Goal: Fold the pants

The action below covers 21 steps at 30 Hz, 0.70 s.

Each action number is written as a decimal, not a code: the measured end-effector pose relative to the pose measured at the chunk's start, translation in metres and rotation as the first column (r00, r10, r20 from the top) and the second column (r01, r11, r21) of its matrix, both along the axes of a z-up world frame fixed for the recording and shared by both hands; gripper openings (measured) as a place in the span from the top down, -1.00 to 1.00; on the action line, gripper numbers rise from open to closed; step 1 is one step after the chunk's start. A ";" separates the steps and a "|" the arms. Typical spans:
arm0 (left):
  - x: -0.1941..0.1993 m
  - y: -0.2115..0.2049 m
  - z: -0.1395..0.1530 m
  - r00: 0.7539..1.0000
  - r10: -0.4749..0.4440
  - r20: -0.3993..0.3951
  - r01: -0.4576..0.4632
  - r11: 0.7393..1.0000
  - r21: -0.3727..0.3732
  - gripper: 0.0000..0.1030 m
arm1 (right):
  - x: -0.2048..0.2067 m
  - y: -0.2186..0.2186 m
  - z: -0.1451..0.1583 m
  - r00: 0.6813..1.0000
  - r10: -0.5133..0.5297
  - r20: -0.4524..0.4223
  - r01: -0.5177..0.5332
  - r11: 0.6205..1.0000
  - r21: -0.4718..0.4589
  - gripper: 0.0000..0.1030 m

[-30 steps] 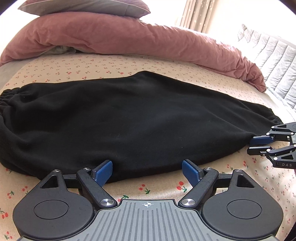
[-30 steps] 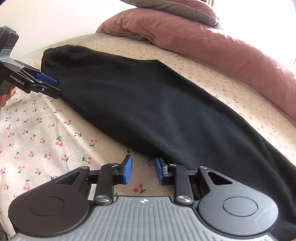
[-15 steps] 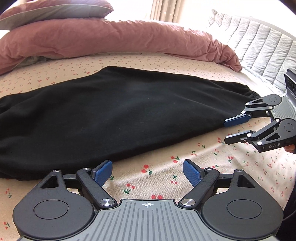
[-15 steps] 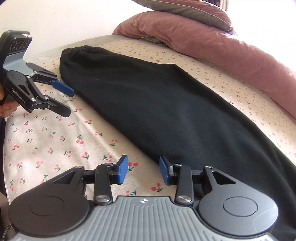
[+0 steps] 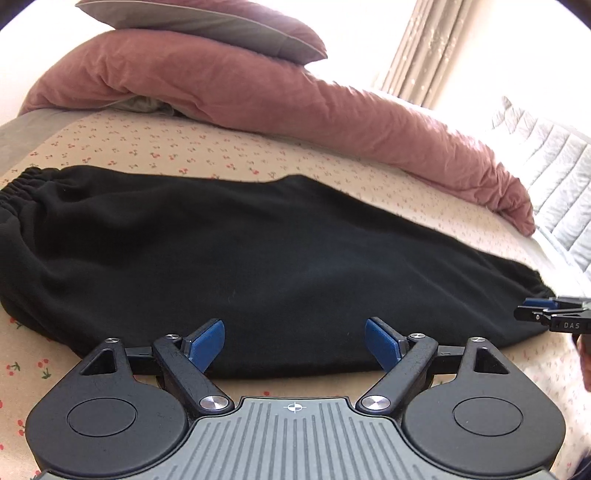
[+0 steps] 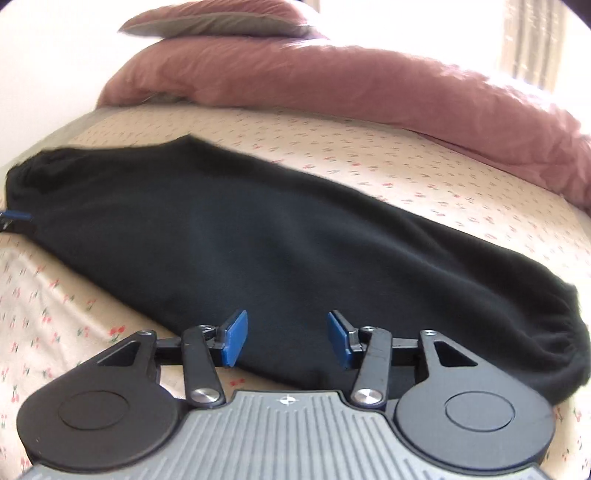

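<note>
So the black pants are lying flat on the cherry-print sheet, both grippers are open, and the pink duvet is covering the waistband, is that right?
Not quite. The pink duvet lies bunched at the far side of the bed, apart from the black pants; the left wrist view shows the elastic waistband uncovered. The rest holds: the pants lie flat on the cherry-print sheet, and the left gripper and right gripper are open.

1. The pants [image 5: 258, 258] are plain black, lying from 9 to 3 o'clock.
2. The bedsheet [image 5: 207, 147] is cream, printed with small red cherries on green stems.
3. The duvet [image 5: 295, 99] at 12 o'clock is dusty pink.
4. The pillow [image 5: 221, 26] on it is grey.
5. The left gripper [image 5: 295, 341] and right gripper [image 6: 287, 338] have black bodies and blue pads.
6. The headboard [image 5: 554, 170] at 2 o'clock is pale grey, quilted.
</note>
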<state>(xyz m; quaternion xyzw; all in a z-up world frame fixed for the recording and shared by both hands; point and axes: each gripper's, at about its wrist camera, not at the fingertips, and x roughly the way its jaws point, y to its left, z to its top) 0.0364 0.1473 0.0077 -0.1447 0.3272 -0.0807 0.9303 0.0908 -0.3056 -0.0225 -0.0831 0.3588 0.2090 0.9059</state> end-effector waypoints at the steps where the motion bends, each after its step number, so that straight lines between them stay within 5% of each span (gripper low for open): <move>1: 0.001 0.003 0.003 1.000 0.011 0.015 -0.010 1.000 -0.026 -0.65 | 0.005 -0.012 0.003 0.998 -0.066 0.001 0.066 0.997 0.043 0.01; 4: 0.009 0.007 0.010 0.997 0.077 0.016 -0.077 0.996 -0.043 -0.65 | 0.018 -0.046 0.006 0.972 -0.236 -0.015 0.235 0.962 0.136 -0.02; 10: 0.046 0.023 0.020 0.990 0.135 -0.044 -0.139 0.981 -0.135 -0.65 | 0.032 -0.109 -0.007 0.833 -0.550 -0.066 0.552 0.817 0.163 -0.03; 16: 0.085 -0.010 0.021 0.992 0.103 -0.074 -0.105 0.994 -0.027 -0.66 | 0.024 -0.156 -0.009 0.723 -0.676 -0.145 0.683 0.665 0.303 -0.04; 21: 0.126 -0.042 0.019 0.993 0.033 -0.110 -0.020 0.992 0.121 -0.66 | 0.026 -0.157 -0.003 0.709 -0.699 -0.091 0.694 0.669 0.267 -0.16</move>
